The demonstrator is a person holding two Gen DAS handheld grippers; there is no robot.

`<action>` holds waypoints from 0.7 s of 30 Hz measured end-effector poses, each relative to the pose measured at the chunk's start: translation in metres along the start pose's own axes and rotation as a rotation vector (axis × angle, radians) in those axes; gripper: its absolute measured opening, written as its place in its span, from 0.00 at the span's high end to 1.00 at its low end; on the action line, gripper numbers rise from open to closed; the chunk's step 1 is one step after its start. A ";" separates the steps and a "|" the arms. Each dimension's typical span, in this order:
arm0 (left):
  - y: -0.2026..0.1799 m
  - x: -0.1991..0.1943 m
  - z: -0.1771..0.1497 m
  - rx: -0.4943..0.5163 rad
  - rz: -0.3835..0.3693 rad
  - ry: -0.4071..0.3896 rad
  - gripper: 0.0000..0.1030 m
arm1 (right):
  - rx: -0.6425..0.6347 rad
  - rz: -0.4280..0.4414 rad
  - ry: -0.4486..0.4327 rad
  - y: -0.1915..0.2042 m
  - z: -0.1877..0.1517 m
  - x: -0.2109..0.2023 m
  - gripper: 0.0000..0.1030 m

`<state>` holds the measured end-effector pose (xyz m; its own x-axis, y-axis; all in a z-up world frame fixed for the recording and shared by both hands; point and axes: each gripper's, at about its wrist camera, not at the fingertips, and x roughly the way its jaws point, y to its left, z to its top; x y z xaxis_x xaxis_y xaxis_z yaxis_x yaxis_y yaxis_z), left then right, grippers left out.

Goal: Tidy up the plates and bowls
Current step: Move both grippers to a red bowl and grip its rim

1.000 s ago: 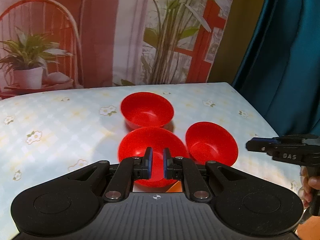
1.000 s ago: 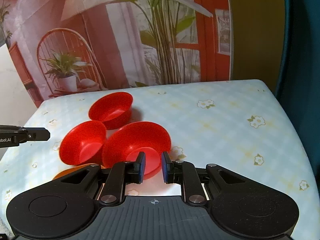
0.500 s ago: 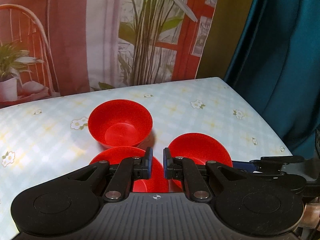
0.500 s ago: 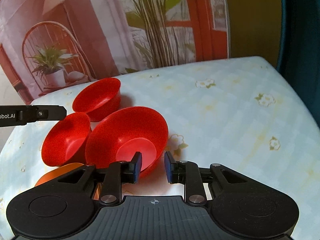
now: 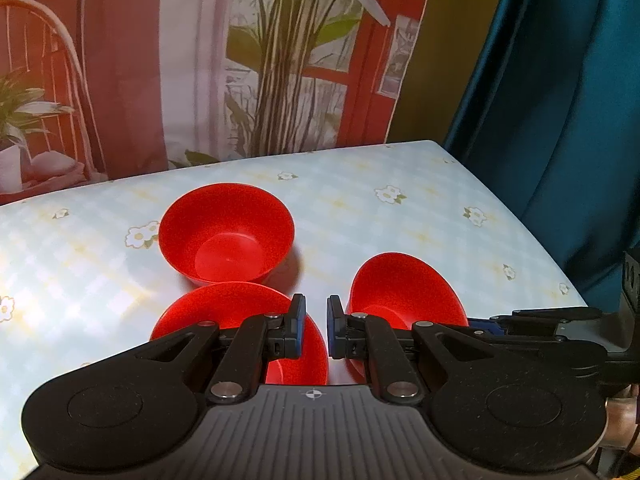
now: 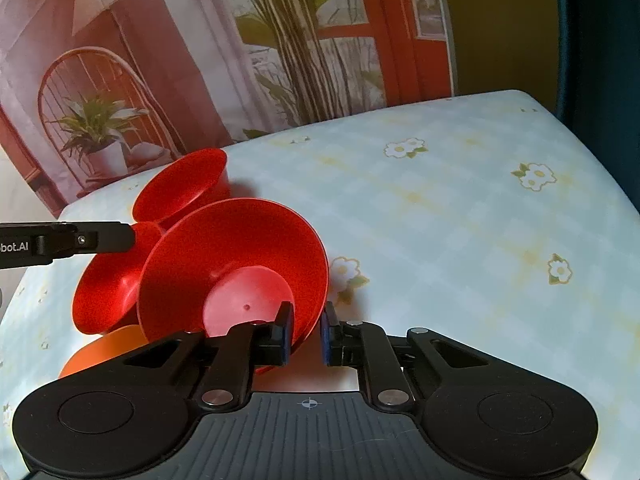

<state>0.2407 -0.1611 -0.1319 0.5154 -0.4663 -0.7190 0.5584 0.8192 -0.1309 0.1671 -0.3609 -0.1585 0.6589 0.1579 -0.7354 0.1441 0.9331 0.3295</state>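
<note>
Three red bowls sat on a table covered in a pale blue checked cloth [image 5: 420, 216] printed with small white flowers. In the left wrist view, the far bowl [image 5: 226, 232] stood upright on the cloth, well behind the other two. The near left bowl [image 5: 224, 308] lay just in front of it, partly hidden by the left gripper [image 5: 316, 332], whose blue-padded fingers stood a narrow gap apart with nothing between them. The left gripper's fingertips hung over the space between the near left bowl and the tilted bowl [image 5: 404, 288] on the right, touching neither as far as could be seen. That right-hand bowl leaned with its opening turned toward the left, and the right gripper [image 5: 536, 316] reached in from the right edge at its near rim. In the right wrist view, the right gripper [image 6: 306, 332] had its fingers astride the near rim of the tilted bowl [image 6: 232, 264], one pad inside and one outside; the left pad pressed against the inner wall, yet a gap showed on the outer side, so whether the rim was truly clamped could not be told. Behind it stood the other two bowls, one [image 6: 108, 288] touching it on the left and one [image 6: 180, 188] farther back. An orange plate [image 6: 104, 352] peeked out beneath them on the near left. The left gripper's finger [image 6: 64, 240] entered from the left edge, above the middle bowl.
</note>
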 end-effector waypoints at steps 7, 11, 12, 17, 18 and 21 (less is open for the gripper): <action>-0.002 0.001 -0.001 -0.020 -0.032 -0.004 0.88 | 0.007 0.000 0.000 -0.003 -0.001 0.000 0.88; -0.007 0.004 -0.001 -0.016 -0.048 -0.002 0.88 | 0.009 0.000 0.000 -0.003 -0.001 0.000 0.88; -0.008 0.005 -0.001 -0.015 -0.050 0.001 0.88 | 0.009 0.000 0.000 -0.002 -0.001 0.000 0.88; -0.010 0.014 -0.001 -0.021 -0.058 0.016 0.88 | 0.008 0.001 -0.001 -0.003 -0.001 0.001 0.89; -0.011 0.015 -0.002 -0.022 -0.063 0.019 0.88 | 0.009 0.001 0.000 -0.003 -0.001 0.001 0.89; -0.015 0.020 -0.005 -0.009 -0.081 0.030 0.87 | 0.014 0.001 0.002 -0.004 0.000 0.001 0.89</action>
<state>0.2389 -0.1812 -0.1477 0.4492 -0.5209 -0.7259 0.5912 0.7825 -0.1956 0.1673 -0.3644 -0.1606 0.6576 0.1599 -0.7362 0.1536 0.9283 0.3388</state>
